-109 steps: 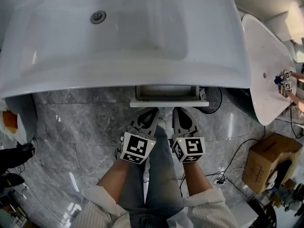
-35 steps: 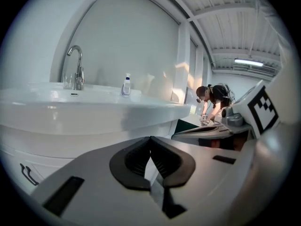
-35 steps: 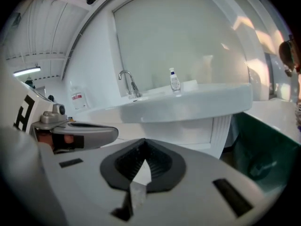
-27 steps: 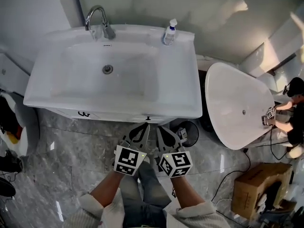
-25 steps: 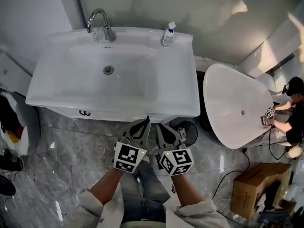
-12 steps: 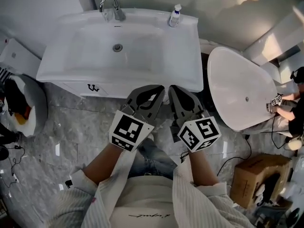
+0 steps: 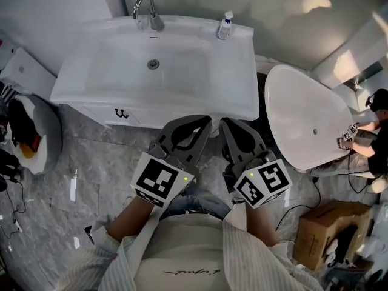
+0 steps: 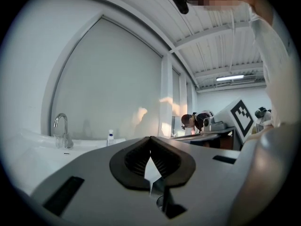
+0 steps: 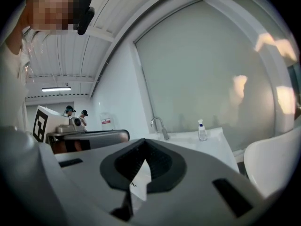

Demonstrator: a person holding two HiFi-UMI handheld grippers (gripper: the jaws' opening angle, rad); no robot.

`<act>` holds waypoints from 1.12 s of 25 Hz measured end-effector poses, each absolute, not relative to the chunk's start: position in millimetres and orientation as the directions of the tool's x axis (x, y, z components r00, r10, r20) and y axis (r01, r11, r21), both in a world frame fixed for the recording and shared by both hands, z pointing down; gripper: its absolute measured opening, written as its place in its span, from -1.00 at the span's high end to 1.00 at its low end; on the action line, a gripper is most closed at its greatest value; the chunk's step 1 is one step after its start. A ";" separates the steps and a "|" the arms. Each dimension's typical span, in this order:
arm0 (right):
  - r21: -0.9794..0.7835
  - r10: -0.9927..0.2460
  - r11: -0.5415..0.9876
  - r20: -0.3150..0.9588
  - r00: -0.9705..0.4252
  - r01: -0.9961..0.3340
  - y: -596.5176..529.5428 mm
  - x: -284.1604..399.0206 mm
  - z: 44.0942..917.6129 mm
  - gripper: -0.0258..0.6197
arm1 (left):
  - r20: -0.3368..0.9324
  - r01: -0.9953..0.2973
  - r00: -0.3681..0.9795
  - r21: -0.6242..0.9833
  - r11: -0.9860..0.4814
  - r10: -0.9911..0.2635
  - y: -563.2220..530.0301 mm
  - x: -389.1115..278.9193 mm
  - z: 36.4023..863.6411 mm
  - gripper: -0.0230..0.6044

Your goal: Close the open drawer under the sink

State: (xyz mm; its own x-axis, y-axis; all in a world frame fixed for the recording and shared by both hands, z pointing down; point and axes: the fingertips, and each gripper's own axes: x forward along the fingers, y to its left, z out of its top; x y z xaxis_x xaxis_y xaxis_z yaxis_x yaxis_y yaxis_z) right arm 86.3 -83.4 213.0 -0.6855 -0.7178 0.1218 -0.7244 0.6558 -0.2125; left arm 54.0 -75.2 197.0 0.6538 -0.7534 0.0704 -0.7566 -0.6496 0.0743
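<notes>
Grey marble floor (image 7: 66,187) fills the bottom of my head view, and the wide white sink (image 7: 242,99) spans the top. To its right sits the oval white bathtub (image 7: 297,120), with another person (image 7: 373,123) bent over its far edge. Under the sink rim, the cabinet front (image 7: 148,119) shows as a flat white band with a small black handle (image 7: 123,113) towards its left. The drawer belongs in this front. The stretch I can see runs flush below the rim, while the middle is hidden behind my own tools, so I can't pick out the drawer itself. A cardboard box (image 7: 327,232) stands on the floor at lower right.

My left gripper (image 7: 205,122) and right gripper (image 7: 226,123) are side by side in front of me, tips pointing at the cabinet. Both are clenched, tips meeting with nothing caught between them. At the back of the sink are the chrome faucet (image 7: 147,11) and a small bottle (image 7: 225,25).
</notes>
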 end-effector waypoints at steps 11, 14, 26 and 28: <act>-0.225 -0.664 0.693 0.172 -0.728 -0.685 -77.1 76.7 224.1 0.89 | 0.099 -0.750 0.662 0.089 -0.656 -0.743 -73.0 52.5 207.9 0.88; -0.235 -0.654 0.698 0.174 -0.736 -0.676 -74.1 77.3 224.3 0.89 | 0.102 -0.750 0.661 0.093 -0.655 -0.743 -73.9 52.8 209.4 0.88; -0.255 -0.632 0.709 0.182 -0.753 -0.657 -71.6 76.6 228.5 0.89 | 0.119 -0.755 0.656 0.108 -0.647 -0.745 -76.0 52.5 218.6 0.88; -0.255 -0.629 0.711 0.186 -0.755 -0.656 -71.5 74.9 229.6 0.89 | 0.122 -0.757 0.654 0.114 -0.644 -0.747 -75.9 51.5 219.0 0.88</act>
State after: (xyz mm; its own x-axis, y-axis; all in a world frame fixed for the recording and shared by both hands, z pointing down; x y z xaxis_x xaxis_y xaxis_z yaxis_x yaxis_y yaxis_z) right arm 74.9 -71.5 229.6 -0.7546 -0.6294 0.1856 -0.6555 0.7107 -0.2553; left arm 51.5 -75.9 219.0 0.6537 -0.7469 0.1221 -0.7568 -0.6437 0.1141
